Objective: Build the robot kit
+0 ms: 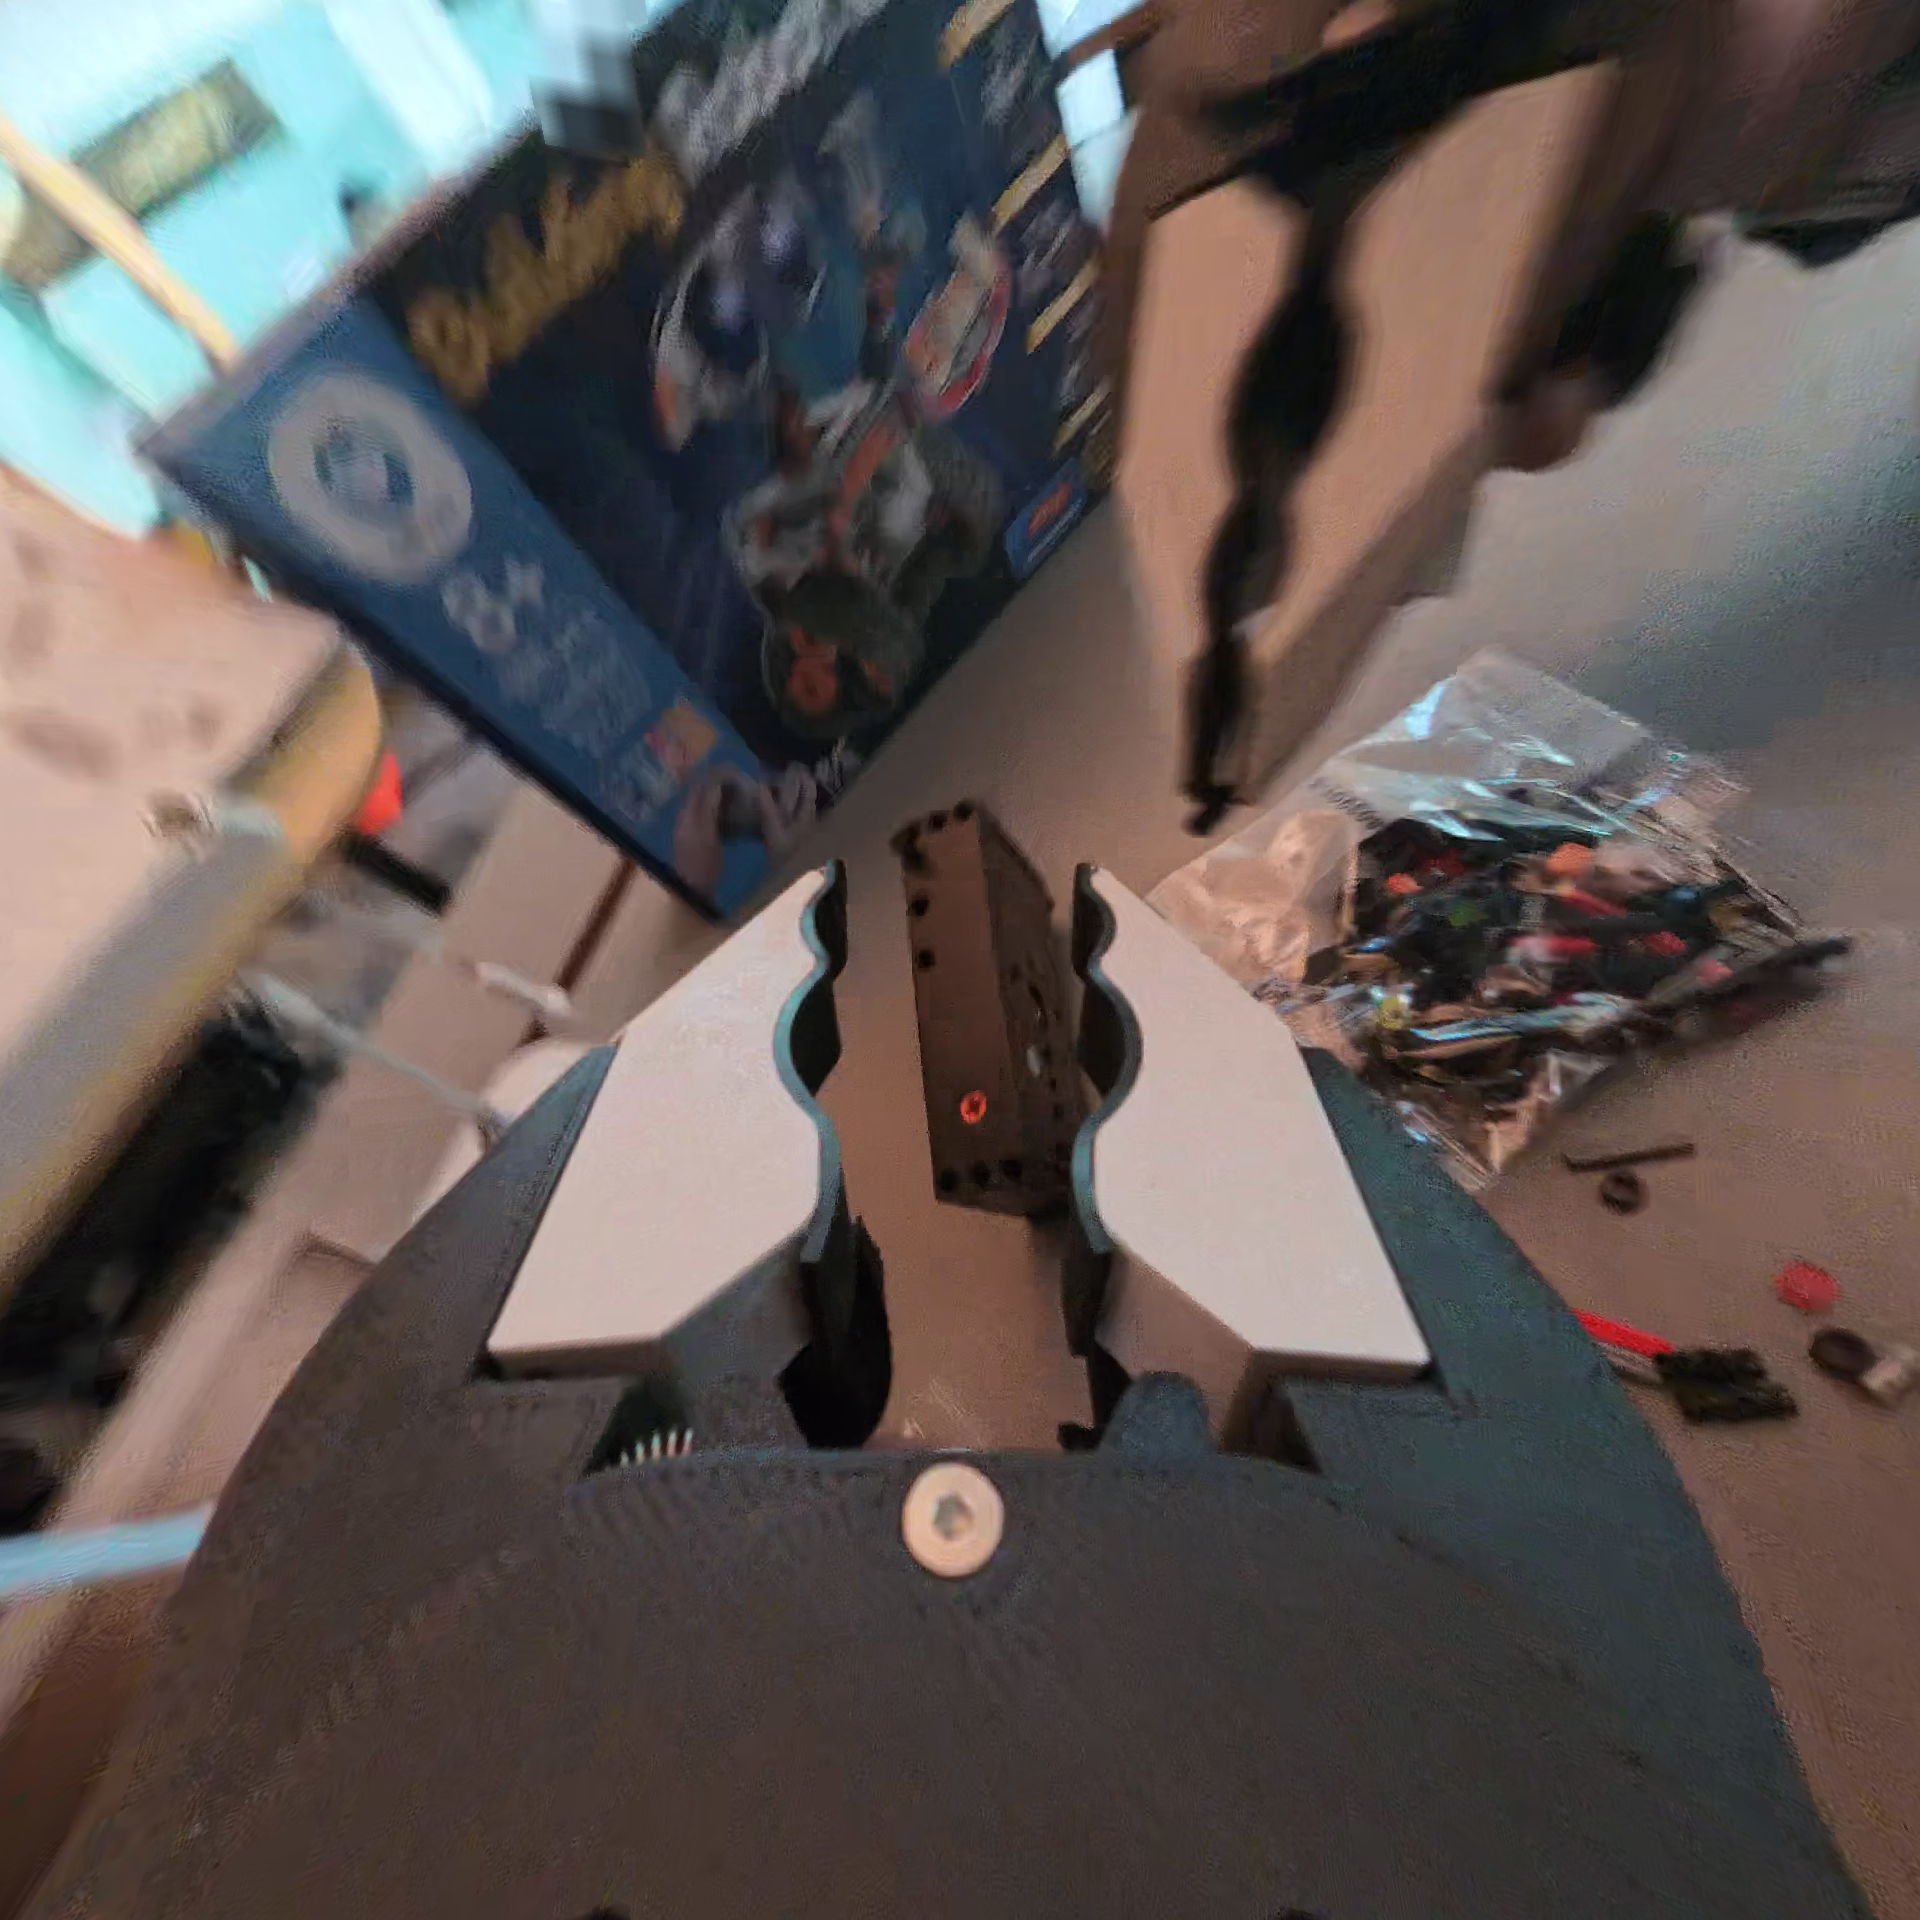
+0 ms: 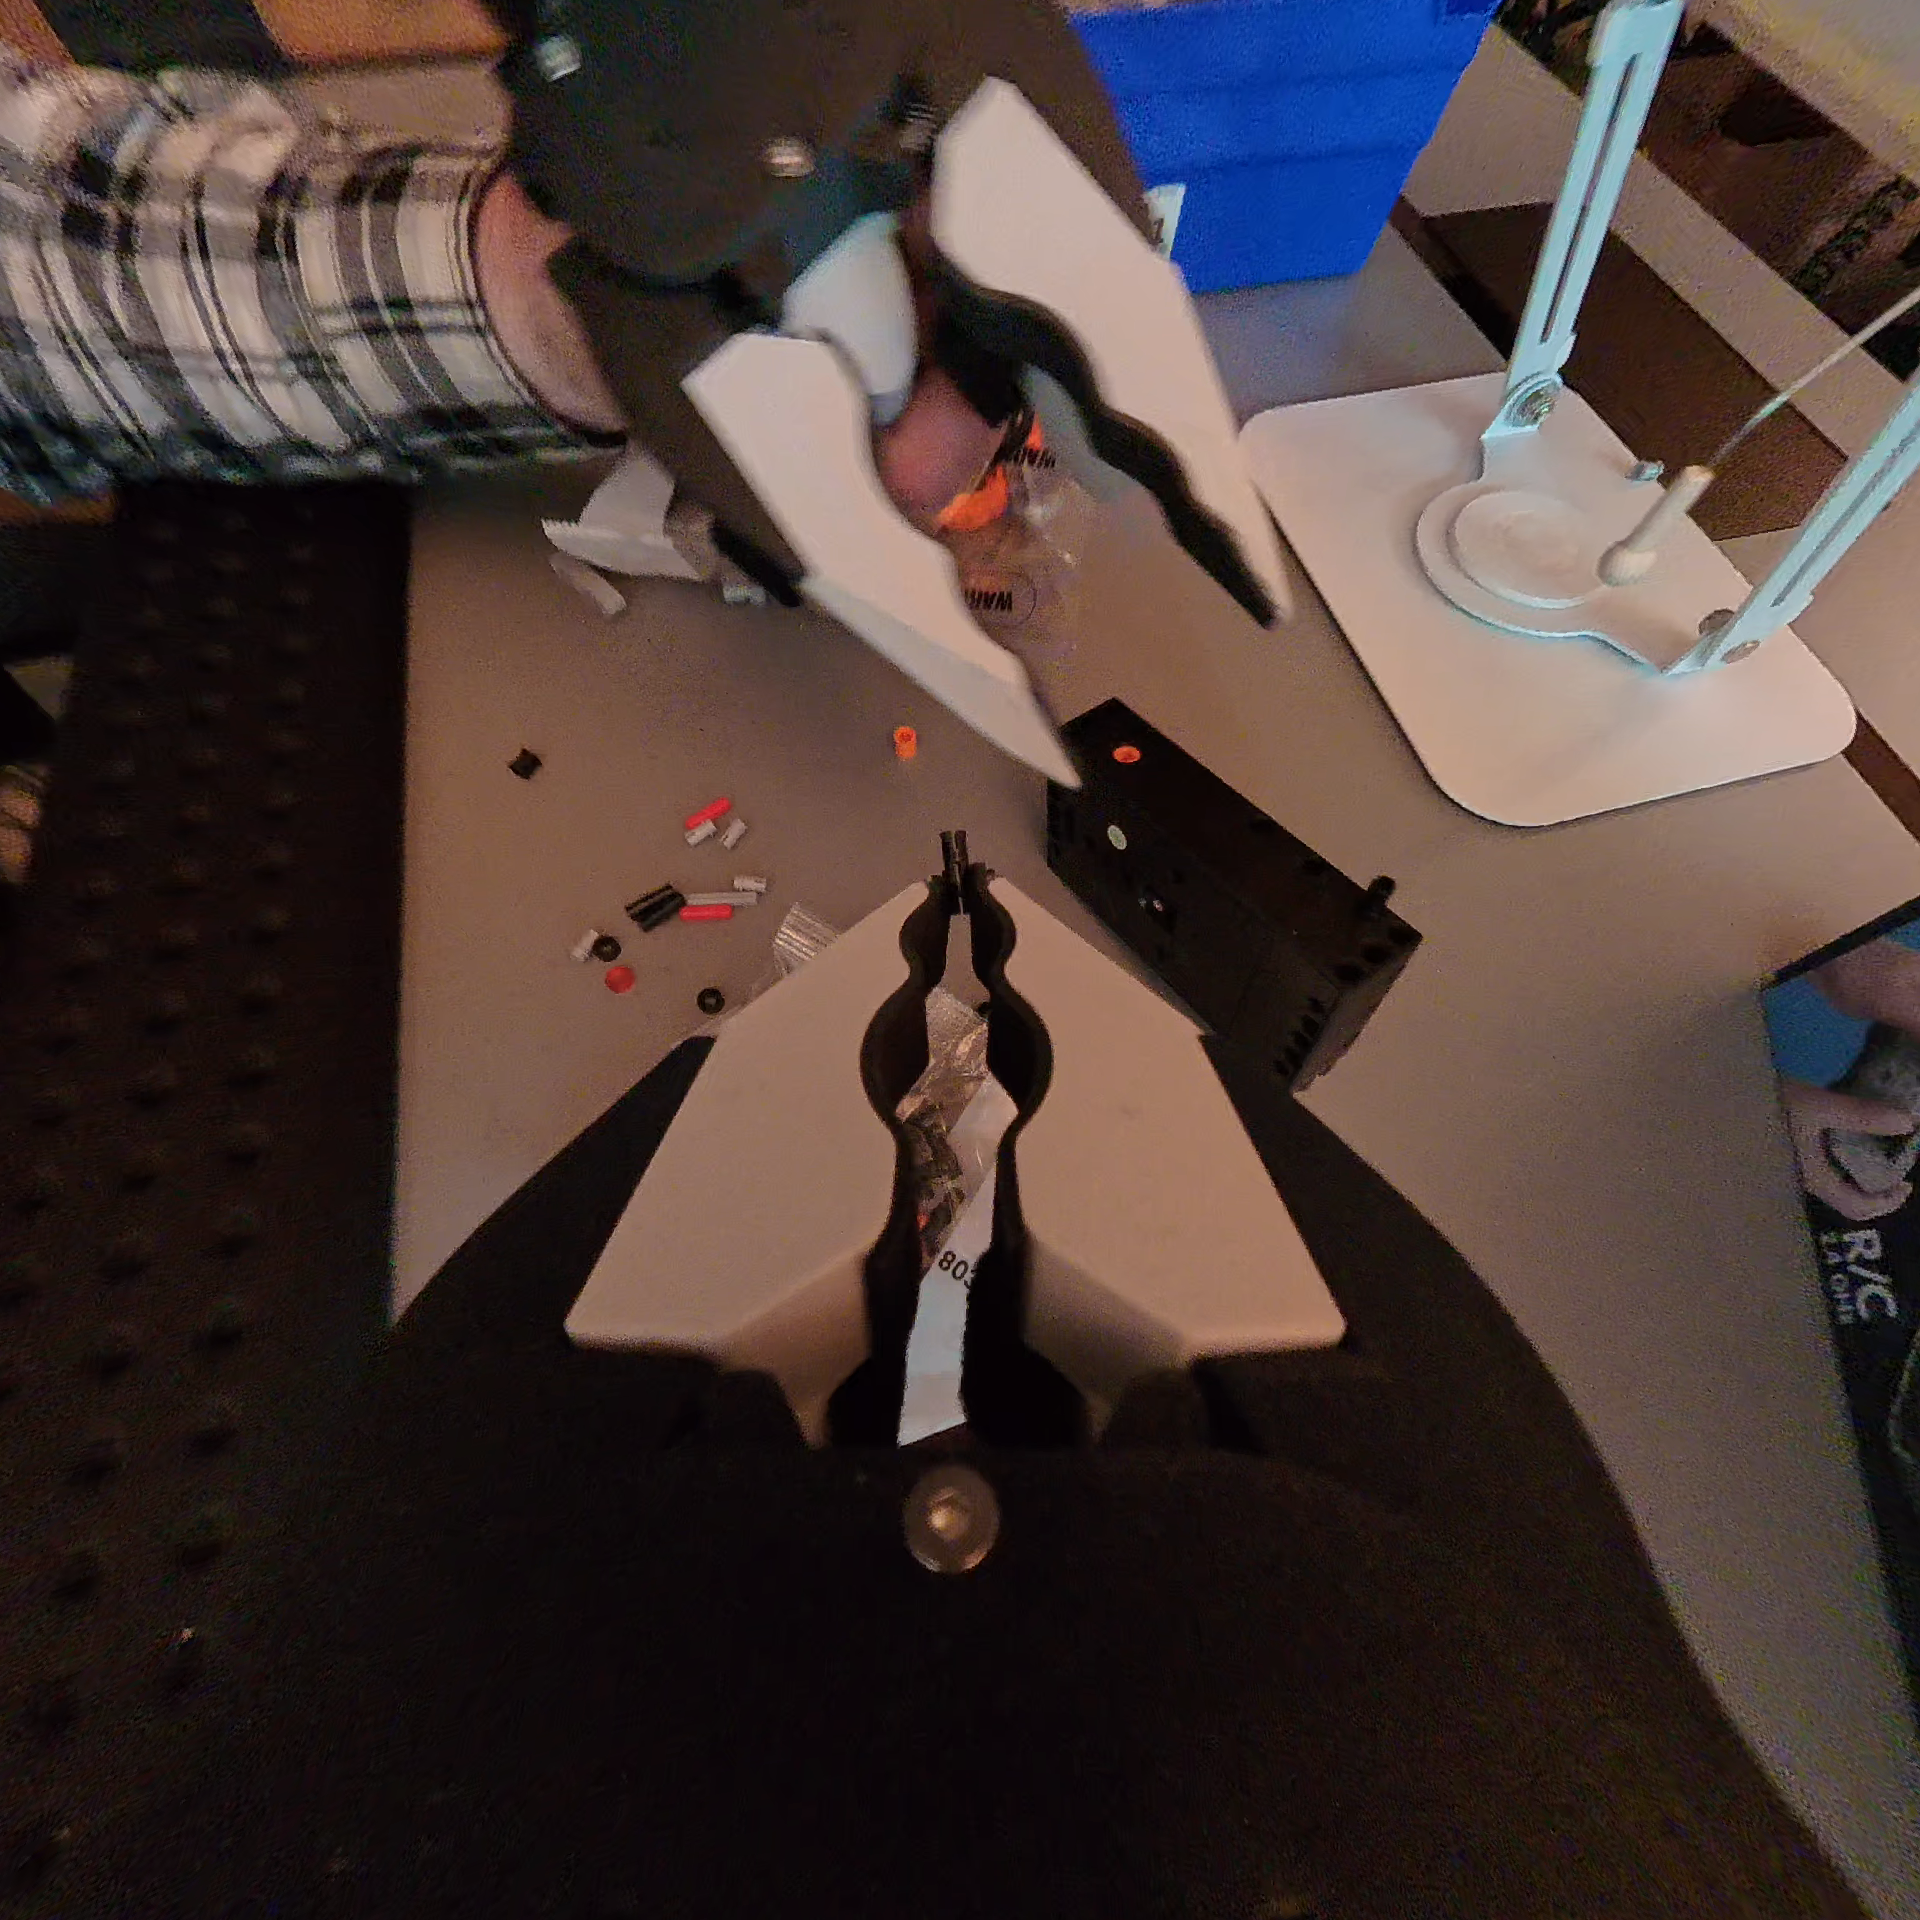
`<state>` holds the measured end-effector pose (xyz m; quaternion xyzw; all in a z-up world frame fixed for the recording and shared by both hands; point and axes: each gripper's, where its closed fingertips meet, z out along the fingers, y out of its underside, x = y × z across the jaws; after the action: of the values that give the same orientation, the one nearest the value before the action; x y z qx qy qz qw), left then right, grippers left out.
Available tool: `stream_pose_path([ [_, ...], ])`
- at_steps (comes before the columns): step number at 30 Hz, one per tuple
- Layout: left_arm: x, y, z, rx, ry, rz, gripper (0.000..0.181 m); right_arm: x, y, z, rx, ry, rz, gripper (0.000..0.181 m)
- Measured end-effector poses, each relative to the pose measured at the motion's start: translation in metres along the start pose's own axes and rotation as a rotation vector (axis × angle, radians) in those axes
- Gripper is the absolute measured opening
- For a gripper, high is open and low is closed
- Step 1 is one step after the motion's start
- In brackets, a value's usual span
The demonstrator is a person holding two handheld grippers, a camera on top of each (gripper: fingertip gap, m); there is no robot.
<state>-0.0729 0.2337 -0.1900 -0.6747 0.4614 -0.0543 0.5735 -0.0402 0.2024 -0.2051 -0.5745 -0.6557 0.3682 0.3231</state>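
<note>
2 hand-held grippers work over a grey table (image 2: pixel 582 665) scattered with small building-set parts.

The left gripper (image 1: pixel 958 894) has its jaws apart. Between its 2 white fingers (image 1: pixel 717 1049) lies a long black block (image 1: pixel 982 1018) pierced with rows of holes and marked by an orange dot. In the left wrist view the block sits inside the gap, close against the right-hand finger, though whether it touches cannot be told; the left-hand finger stands clear of it. In the right wrist view the same gripper (image 2: pixel 1174 696) comes in from above, one fingertip just at the block's (image 2: pixel 1226 904) near end, and the block rests flat on the table. It does not look lifted or clamped.

The right gripper (image 2: pixel 958 883) has its jaws together, pinching a small black pin (image 2: pixel 954 857) at the very tips. It hovers just beside the block, apart from it.

As for progress, the pictures show only this much: a clear bag of mixed parts (image 1: pixel 1538 935) lies open to the right of the block, loose red, grey and black pieces (image 2: pixel 686 904) lie spread on the table, and no pin appears fitted into the block from these angles.

A blue printed box (image 1: pixel 644 499) stands behind the block. A white stand base (image 2: pixel 1538 644) sits beyond it. A plaid sleeve (image 2: pixel 239 270) reaches in at the upper left.
</note>
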Motion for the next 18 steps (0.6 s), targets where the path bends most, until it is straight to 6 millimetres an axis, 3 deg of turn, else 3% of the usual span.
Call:
stream_pose_path([
  [3,0.022,-0.024,-0.012,0.061,0.012,0.225,0.038,0.002,-0.006,-0.009,0.058,-0.055,0.075,0.002],
  [8,0.041,-0.028,-0.005,0.056,-0.003,0.383,0.014,-0.004,-0.011,-0.012,0.087,-0.121,0.121,0.002],
  [18,0.038,-0.035,-0.005,0.091,-0.104,0.451,0.002,-0.005,-0.025,-0.019,0.177,-0.160,0.178,0.002],
])
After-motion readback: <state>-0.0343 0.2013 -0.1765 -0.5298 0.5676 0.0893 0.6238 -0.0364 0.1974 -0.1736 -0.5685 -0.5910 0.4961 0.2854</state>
